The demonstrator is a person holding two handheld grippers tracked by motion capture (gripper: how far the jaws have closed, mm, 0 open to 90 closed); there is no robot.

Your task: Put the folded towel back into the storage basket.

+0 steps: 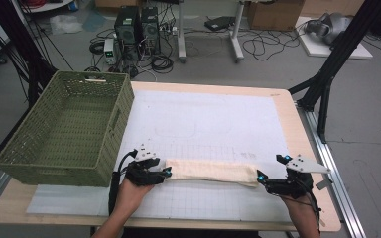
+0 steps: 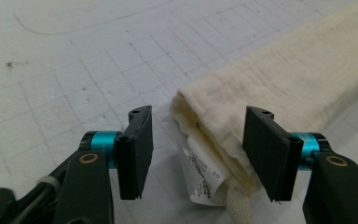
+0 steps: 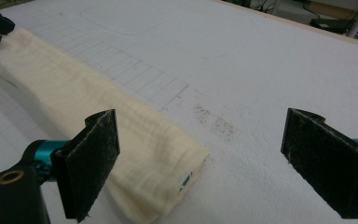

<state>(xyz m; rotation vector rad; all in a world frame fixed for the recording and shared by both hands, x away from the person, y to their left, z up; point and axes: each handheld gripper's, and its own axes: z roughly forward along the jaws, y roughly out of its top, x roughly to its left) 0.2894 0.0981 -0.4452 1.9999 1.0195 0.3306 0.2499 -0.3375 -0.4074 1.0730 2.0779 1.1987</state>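
The cloth lies folded into a long strip on the worktop, just beside the basket on its open side. My left gripper sits at the strip's end nearest the basket, jaws apart around the layers and the label. My right gripper is at the far end, jaws wide apart beside the corner. I judge the step is grasping both ends: I should catch every layer squarely before closing.
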